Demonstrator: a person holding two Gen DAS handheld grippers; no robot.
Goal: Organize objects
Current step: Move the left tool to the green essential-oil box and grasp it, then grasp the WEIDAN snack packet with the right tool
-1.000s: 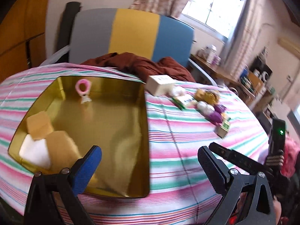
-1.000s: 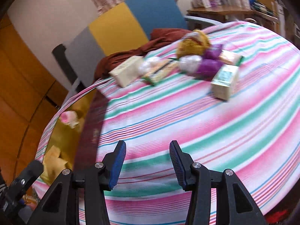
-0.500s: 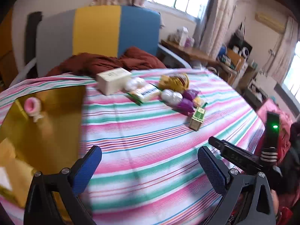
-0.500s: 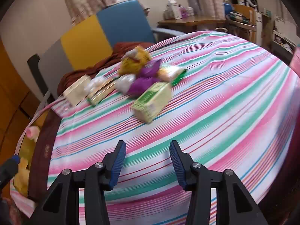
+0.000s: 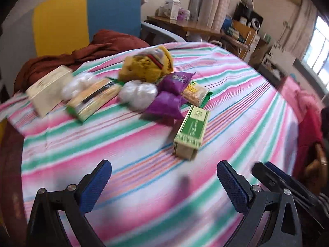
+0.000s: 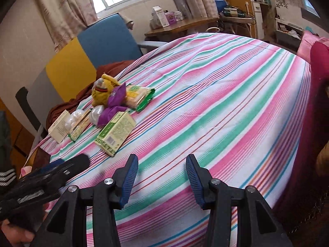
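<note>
carton (image 5: 191,132) before snack pile (image 5: 162,86) on table (image 5: 236,94), chair (image 5: 86,16) behind

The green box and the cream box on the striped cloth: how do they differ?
The green box carries green printing, while the cream box looks pale and nearly plain. The green box lies apart from the pile and nearest both open grippers; the cream box sits at the far left end, against a white wrapped bundle. In the left wrist view the green box points its short end at the camera; the cream box lies more crosswise. Both are small cartons lying flat on the tablecloth.
</note>
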